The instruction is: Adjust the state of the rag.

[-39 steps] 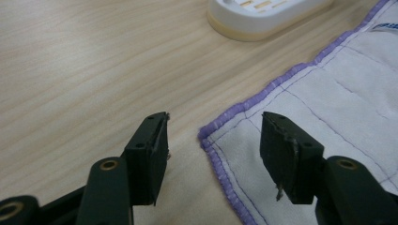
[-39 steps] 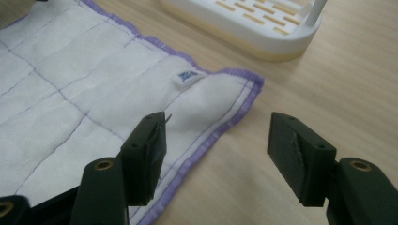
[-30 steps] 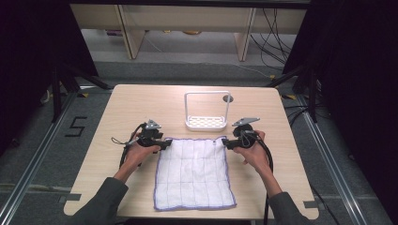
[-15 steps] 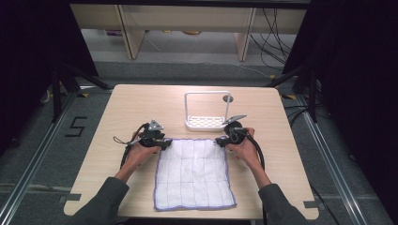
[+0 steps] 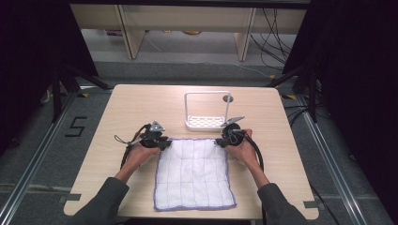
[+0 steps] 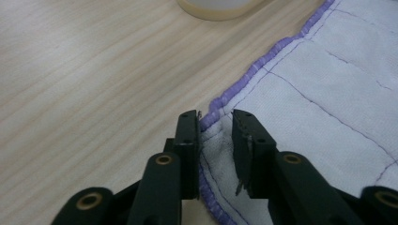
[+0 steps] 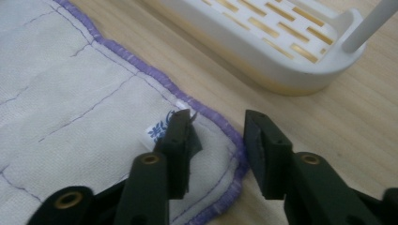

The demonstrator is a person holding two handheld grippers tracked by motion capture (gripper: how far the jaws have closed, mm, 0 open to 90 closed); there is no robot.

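You are working with a white quilted cloth edged in purple stitching, lying flat on the near half of the wooden table, its far edge just short of the white rack. It is looking light, soft and limp, so it is going to sag and fold wherever you are not supporting it; the stitched hem at the two far corners is giving you the firmest bite, and taking both corners together should keep it from bunching. Your left gripper is sitting at the far left corner with its jaws a little apart, the purple hem running up between them, not yet pinched. Your right gripper is resting at the far right corner, jaws wider apart, one jaw lying on the cloth by a small printed label and the other out over bare wood past the hem; whether that jaw is touching the table is hard to judge from here.
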